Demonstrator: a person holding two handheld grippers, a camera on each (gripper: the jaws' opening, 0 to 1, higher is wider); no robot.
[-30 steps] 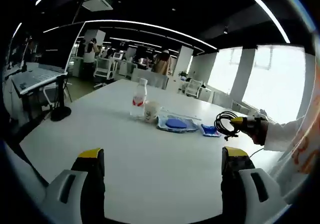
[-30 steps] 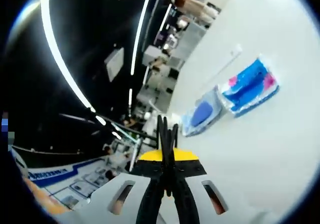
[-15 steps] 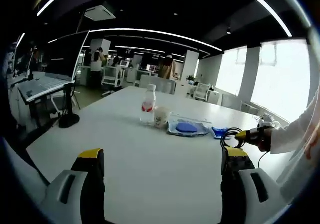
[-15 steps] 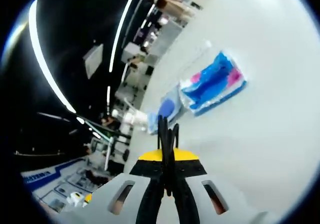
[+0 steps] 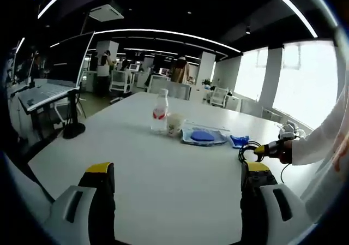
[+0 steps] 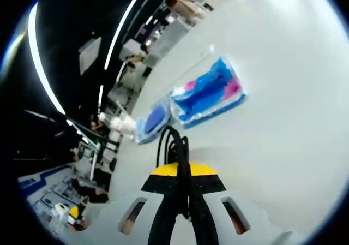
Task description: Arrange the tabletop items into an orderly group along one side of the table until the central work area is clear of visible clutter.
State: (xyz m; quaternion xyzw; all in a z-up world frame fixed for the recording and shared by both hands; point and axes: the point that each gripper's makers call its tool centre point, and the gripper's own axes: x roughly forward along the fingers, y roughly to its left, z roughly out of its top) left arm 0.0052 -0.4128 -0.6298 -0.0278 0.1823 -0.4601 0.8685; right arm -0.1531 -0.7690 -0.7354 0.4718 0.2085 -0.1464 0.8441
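The right gripper [image 6: 182, 171] is pinched on a black cable [image 6: 170, 141], which looks light and floppy, best held by its bunched loops.

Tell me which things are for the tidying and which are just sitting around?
For the tidying:
- black cable pinched in the right tongs
- bottle
- cup
- blue pouch
- blue-pink packet

Just around:
- laptop on a stand
- office chairs
- left tongs, open, holding nothing
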